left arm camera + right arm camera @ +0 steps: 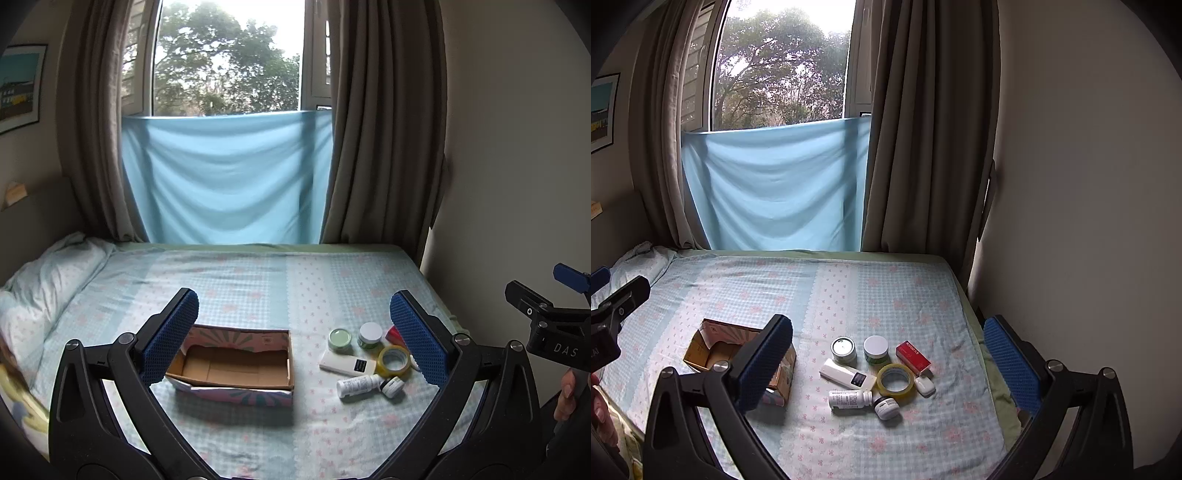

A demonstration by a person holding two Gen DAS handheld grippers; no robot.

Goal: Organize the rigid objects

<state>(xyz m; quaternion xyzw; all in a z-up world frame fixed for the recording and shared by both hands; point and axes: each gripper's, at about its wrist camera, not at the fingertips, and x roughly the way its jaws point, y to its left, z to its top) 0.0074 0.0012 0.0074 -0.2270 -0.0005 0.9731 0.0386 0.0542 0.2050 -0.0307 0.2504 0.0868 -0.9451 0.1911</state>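
Bed [886,288], covered by a checked floral sheet, carries everything; curtains and a blue cloth hang at the window behind it. Cardboard box [236,363], open-topped and empty, lies toward the left, its long axis running left to right. Left tool [293,334], fingers spread wide and holding nothing, hangs above the bed with the box directly ahead between its left finger and centre. Right tool [888,356], likewise wide open and empty, frames the loose items between its fingers.

The loose items form one cluster just right of the box and apart from it:
- white remote [847,374], long axis slanting from far-left to near-right;
- white pill bottle [849,398], lying on its side, long axis left to right, cap toward the right;
- yellow tape roll [895,380], flat, touching the remote's end;
- red carton [912,355], at the right edge;
- two round jars [843,349], upright, at the far side;
- small dark-lidded jar [886,406], tipped over beside the bottle cap;
- small white case [925,386], just right of the tape.

Judgement: nothing is boxed yet. The cluster lies nearer the right tool, ahead and below it; the box lies to that tool's left, so each carry would run leftward.
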